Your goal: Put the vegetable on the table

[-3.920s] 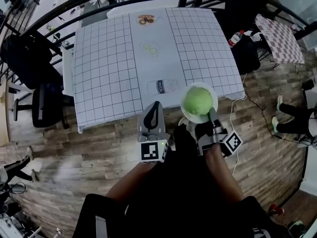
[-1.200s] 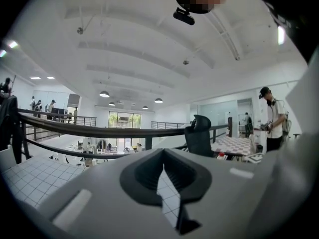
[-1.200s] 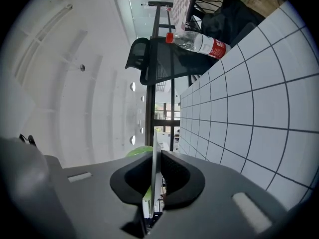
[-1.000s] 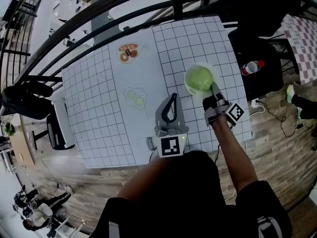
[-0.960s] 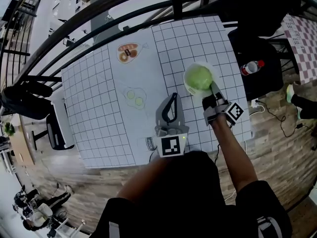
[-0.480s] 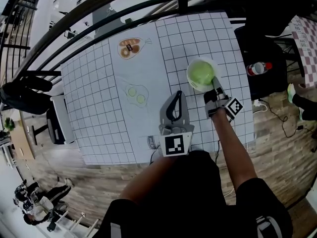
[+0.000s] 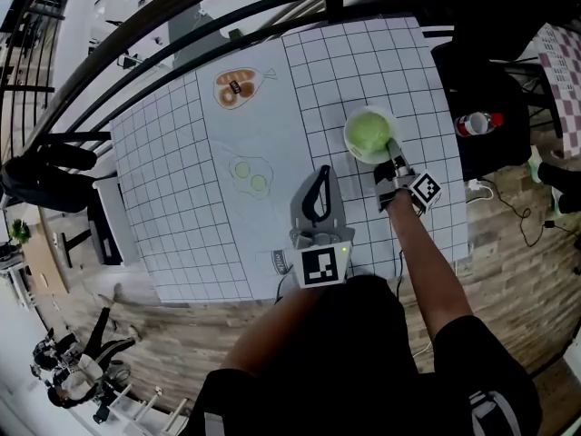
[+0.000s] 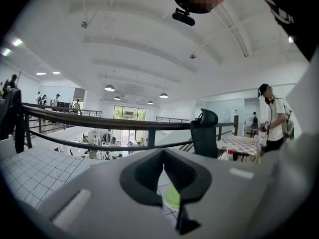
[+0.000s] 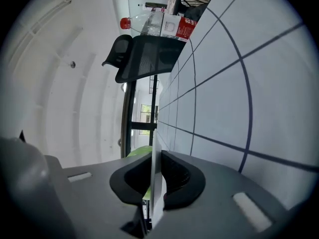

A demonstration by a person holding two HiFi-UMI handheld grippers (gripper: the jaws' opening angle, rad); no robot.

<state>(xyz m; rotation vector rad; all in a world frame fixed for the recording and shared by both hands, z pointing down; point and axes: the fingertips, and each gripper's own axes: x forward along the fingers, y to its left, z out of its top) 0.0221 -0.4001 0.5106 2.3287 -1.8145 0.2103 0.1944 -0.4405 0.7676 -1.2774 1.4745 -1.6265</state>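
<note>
On the gridded bench (image 7: pixel 182 180), printed food pictures (image 7: pixel 238 86) run down the middle strip. The left tongs (image 7: pixel 320 178), jaws together on nothing, stand raised near the front edge, apparently held clear of the work. To their right a round green vegetable (image 7: pixel 368 133) sits in a white bowl (image 7: pixel 349 143) over the bench's right half; whether the bowl touches it cannot be told. The right tongs (image 7: pixel 393 157) are clamped on the bowl's near rim, turned on their side, seemingly to hold it level for setting down.
</note>
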